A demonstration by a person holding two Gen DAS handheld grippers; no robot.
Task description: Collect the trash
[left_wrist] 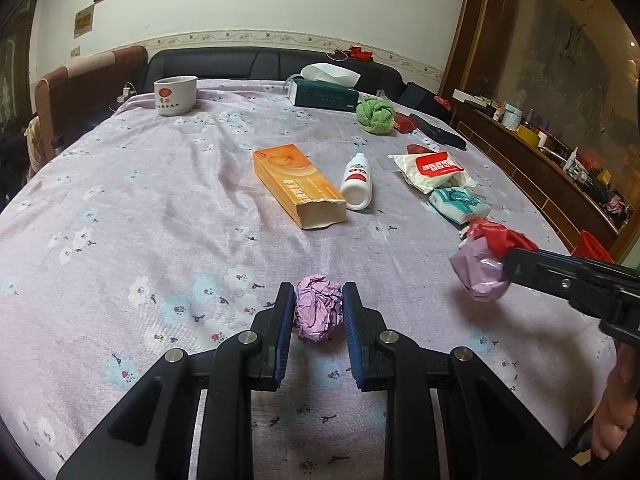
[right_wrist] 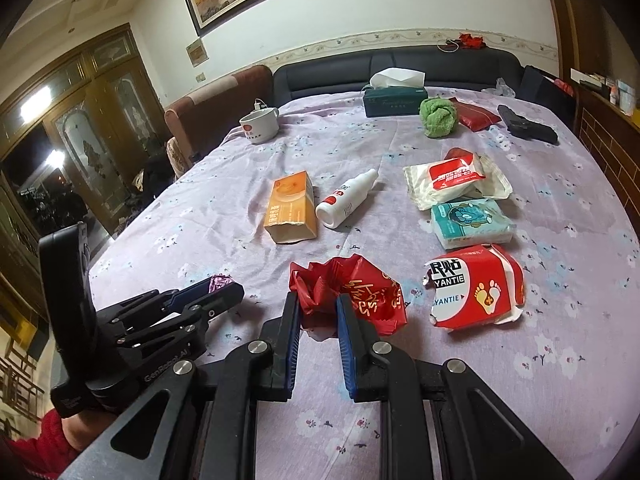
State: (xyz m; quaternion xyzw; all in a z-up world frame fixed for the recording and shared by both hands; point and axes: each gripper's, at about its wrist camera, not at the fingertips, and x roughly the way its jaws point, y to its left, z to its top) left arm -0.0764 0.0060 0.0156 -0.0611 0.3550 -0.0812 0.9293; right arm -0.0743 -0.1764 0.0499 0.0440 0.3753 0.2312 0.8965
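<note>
**Both claws loaded; the torn red-and-white packet lies nearest the right one**

The left claw [left_wrist: 318, 312] is closed on a crumpled purple paper ball [left_wrist: 318, 308], which sits squarely between its blue pads, low over the flowered cloth of the surface [left_wrist: 160, 208]. The right claw [right_wrist: 318, 312] grips a crumpled red wrapper [right_wrist: 348, 292]; from the left wrist view a purple wad [left_wrist: 478, 276] appears bunched with that wrapper at the same claw's tip, though whether it is pinched or only stuck to the wrapper I cannot tell.

No bin shows in either view, so where these loads go is unclear.

Of the loose trash, the torn red-and-white packet [right_wrist: 474, 288] lies just right of the right claw and slightly ahead, flat, its long side running across the claw's line. The right hand is clearly nearer; the left claw sits well apart on the far side. Further back lie the orange box [right_wrist: 290, 208] and the white bottle [right_wrist: 346, 200], both pointing roughly away.
</note>
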